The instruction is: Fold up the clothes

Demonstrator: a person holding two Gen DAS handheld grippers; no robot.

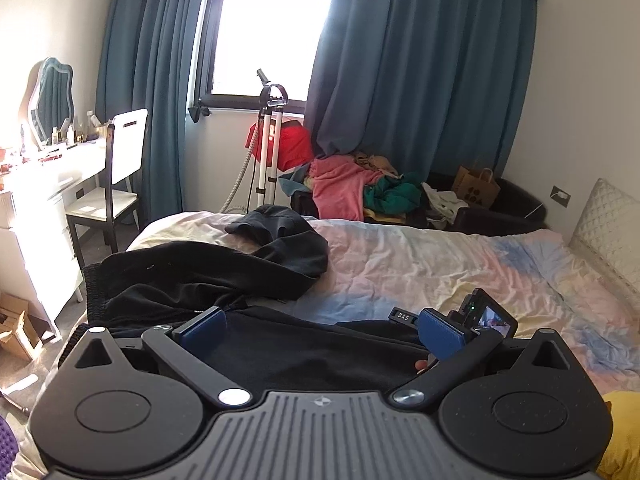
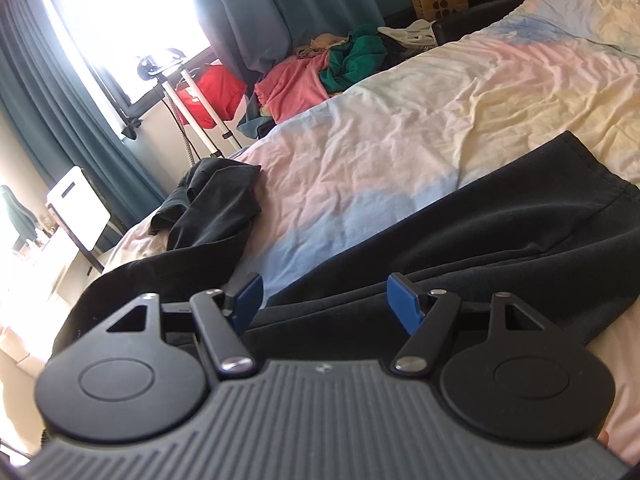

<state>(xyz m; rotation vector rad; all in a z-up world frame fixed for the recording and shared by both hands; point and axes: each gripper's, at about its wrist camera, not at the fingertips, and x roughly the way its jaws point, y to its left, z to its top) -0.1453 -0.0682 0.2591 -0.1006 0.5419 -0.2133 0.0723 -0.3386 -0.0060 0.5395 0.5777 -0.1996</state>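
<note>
At the bottom of the left wrist view the left gripper has its jaws spread over a black garment lying on the bed, nothing pinched; the right gripper shows at the lower right of that frame. In the right wrist view the right gripper likewise has its jaws spread above the garment, which runs from lower left to the right edge. Farther off, a clothes pile sits mid-frame under blue curtains, with a chair and a bench at left.
</note>
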